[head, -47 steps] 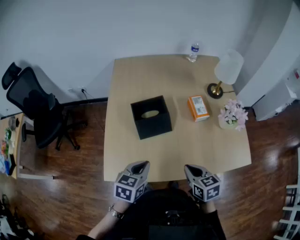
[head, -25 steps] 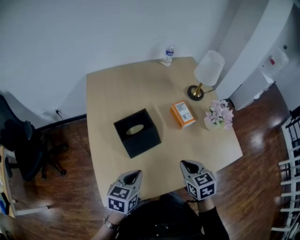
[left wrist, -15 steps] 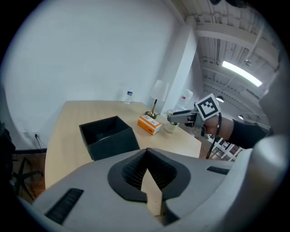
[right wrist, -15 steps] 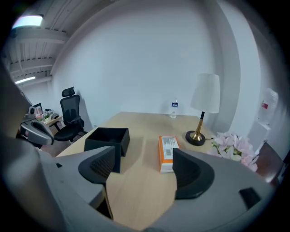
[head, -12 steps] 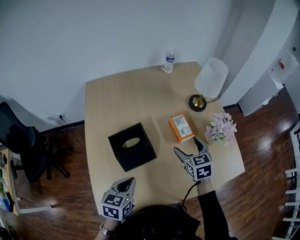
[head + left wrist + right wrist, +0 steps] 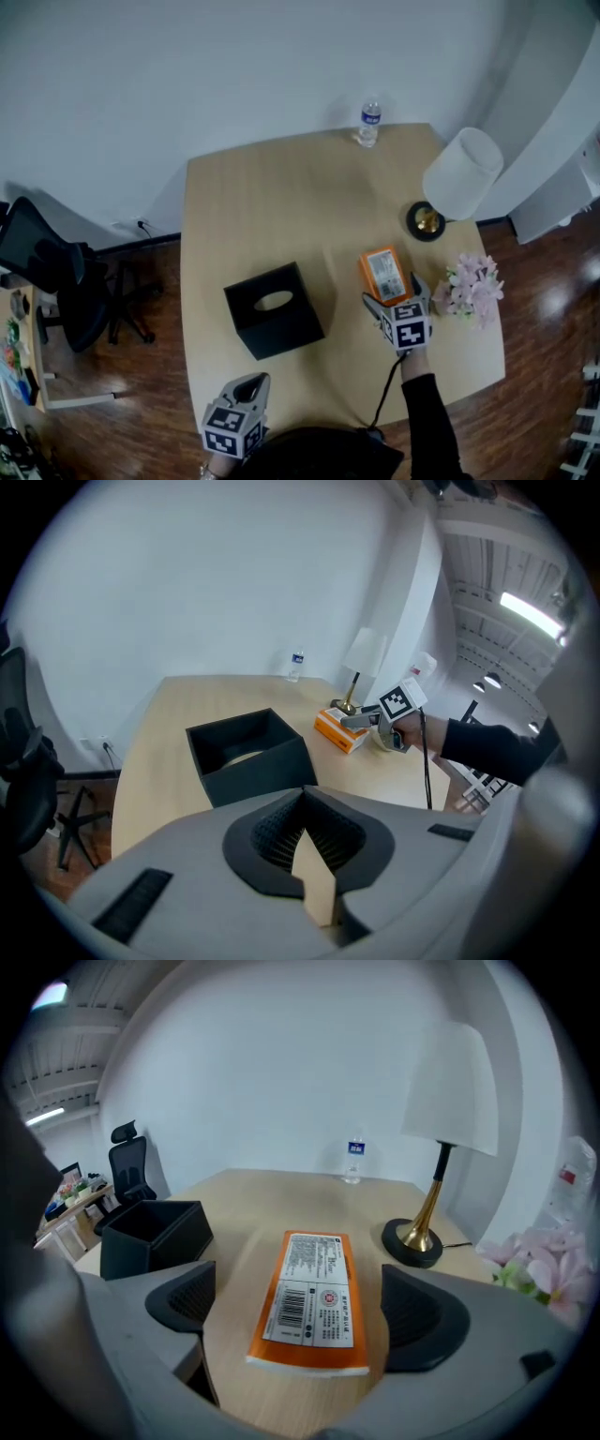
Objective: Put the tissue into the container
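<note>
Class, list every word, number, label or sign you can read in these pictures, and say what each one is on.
Nothing here reads as legible text.
Orange tissue pack: white label with barcode and fine print, too small to read.
Water bottle: blue label, too small to read.
Cubes on the left gripper and right gripper: black-and-white square patterns, no words.

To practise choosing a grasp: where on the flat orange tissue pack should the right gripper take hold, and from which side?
Take the orange tissue pack across its two long edges, coming from its near short end. It lies flat, lengthwise along the line of the right gripper, and looks narrow enough to fit. The jaws have just been opening and straddle it, not touching.
</note>
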The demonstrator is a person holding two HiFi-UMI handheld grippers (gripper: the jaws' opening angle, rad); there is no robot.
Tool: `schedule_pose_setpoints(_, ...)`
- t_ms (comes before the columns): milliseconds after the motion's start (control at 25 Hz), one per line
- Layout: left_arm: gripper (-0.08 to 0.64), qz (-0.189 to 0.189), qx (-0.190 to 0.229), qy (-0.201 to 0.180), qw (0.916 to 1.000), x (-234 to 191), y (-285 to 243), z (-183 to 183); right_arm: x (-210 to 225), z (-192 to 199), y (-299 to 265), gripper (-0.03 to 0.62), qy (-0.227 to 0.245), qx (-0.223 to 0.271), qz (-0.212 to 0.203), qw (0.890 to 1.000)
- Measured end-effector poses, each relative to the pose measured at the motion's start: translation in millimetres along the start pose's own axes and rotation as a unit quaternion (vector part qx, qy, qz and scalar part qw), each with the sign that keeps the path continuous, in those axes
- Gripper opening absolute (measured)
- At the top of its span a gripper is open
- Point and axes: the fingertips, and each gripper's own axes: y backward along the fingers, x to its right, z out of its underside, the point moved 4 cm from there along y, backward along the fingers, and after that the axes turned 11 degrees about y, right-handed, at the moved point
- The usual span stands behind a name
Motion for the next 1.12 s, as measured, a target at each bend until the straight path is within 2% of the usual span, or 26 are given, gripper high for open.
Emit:
schedule_pose_setpoints(160,0.002,-0.022,-0.004,0.019,0.9996,-9.8,-1.5,-3.3,4.7,11.3,-23.8,0.548,-0.011,-0.020,-0.008,1.000)
schedule_pose_setpoints(320,0.003,-0.029,-0.009,0.027,0.9991,-13.6,-5.0,-4.3,2.0,20.7,-39.0,0.548,-0.012,-0.039,-0.016,0.999)
schedule_pose_setpoints(640,0.002,-0.026,-0.013,0.029,0.9991,-15.9,-5.0,0.2,8.8,34.5,-52.1,0.545,0.012,-0.091,0.017,0.996)
schedule_pose_setpoints(760,0.002,-0.025,-0.008,0.028,0.9993,-17.1,-1.8,1.9,11.0,35.6,-53.6,0.479,0.035,-0.107,0.029,0.993)
schedule_pose_setpoints(920,0.002,-0.021,0.002,0.026,0.9994,-13.9,4.7,2.6,8.5,34.5,-54.8,0.432,0.056,-0.117,0.028,0.991)
schedule_pose_setpoints(1120,0.002,-0.009,0.015,0.018,0.9997,-12.0,12.6,6.2,7.6,36.3,-47.2,0.396,0.050,-0.123,0.022,0.991)
